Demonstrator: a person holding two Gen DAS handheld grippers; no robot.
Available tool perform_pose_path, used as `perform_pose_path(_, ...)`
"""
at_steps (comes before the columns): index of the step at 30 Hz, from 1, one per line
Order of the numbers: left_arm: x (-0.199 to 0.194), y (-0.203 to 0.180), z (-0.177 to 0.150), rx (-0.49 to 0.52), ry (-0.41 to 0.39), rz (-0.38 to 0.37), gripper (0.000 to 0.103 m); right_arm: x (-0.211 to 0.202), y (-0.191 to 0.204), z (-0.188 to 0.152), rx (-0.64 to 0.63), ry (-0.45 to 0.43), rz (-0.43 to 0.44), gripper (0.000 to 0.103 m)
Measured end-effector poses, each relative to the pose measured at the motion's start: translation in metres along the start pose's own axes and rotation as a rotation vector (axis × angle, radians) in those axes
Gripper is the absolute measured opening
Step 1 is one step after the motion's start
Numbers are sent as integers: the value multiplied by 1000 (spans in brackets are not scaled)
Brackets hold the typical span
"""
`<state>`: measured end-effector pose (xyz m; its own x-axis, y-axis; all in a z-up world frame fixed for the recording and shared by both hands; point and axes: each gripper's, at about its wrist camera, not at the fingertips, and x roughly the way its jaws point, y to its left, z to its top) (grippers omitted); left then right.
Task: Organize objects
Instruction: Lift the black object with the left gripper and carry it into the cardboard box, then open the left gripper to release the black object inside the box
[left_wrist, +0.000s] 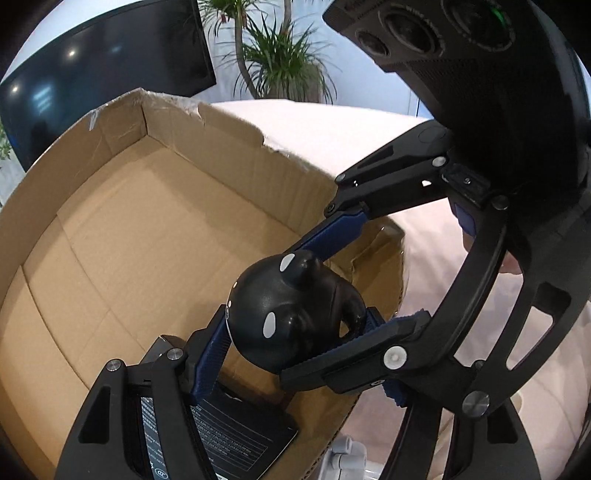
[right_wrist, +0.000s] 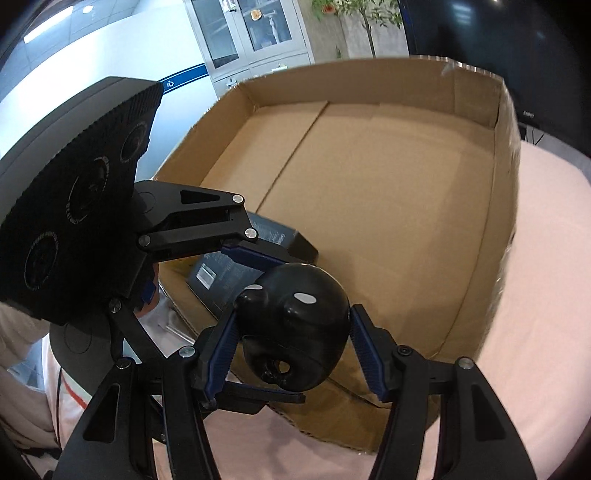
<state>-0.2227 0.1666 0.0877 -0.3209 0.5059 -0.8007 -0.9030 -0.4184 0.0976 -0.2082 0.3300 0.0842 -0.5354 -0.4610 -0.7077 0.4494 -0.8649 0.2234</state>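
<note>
A round black toy (left_wrist: 284, 314) with white oval spots and small bumps hangs over the near edge of an open cardboard box (left_wrist: 147, 206). Both grippers hold it. My left gripper (left_wrist: 291, 332) is shut on it, one blue pad at its left and one at its right. My right gripper (right_wrist: 291, 332) is shut on the same toy (right_wrist: 295, 325) from the other side, blue pads against its flanks. The other gripper's fingers cross each view. A dark flat package (left_wrist: 236, 435) with white print lies in the box corner below the toy; it also shows in the right wrist view (right_wrist: 236, 269).
The box (right_wrist: 388, 206) sits on a pale pink cloth-covered surface (right_wrist: 546, 295). A dark monitor (left_wrist: 103, 74) and potted plants (left_wrist: 280, 62) stand behind it. A glass-door cabinet (right_wrist: 251, 33) stands against the far wall. The box floor is bare apart from the package.
</note>
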Motion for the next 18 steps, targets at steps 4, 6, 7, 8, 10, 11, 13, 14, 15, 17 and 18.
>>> perform_pose_path(4, -5, -1, 0, -10, -7, 22, 71, -1, 3, 0, 8, -9, -24, 57)
perform_pose_path(6, -13, -5, -1, -12, -18, 41, 73, -4, 7, 0, 5, -11, -45, 59)
perform_pose_path(7, -20, -7, -2, -14, -27, 46, 75, -9, 11, 1, 0, -18, -60, 61)
perform_pose_path(8, -27, -10, -2, -14, -36, 55, 76, -13, 14, 1, -6, -25, -66, 61)
perform_pose_path(10, -44, -15, -1, -14, -60, 80, 76, -26, 26, 2, -15, -47, -76, 65)
perform_pose_path(11, -54, -21, -1, -14, -73, 90, 76, -33, 30, 2, -16, -58, -84, 65)
perform_pose_path(13, -78, -28, -4, -15, -109, 106, 78, -50, 43, 3, -28, -91, -84, 68)
perform_pose_path(14, -91, -31, -7, -14, -127, 113, 79, -57, 51, 4, -39, -106, -87, 68)
perform_pose_path(15, -103, -33, -10, -15, -142, 120, 82, -65, 59, 4, -51, -120, -88, 70)
perform_pose_path(17, -130, -36, -24, -30, -170, 147, 83, -81, 79, 6, -75, -155, -69, 72)
perform_pose_path(18, -141, -38, -32, -43, -181, 160, 83, -87, 87, 6, -81, -168, -57, 73)
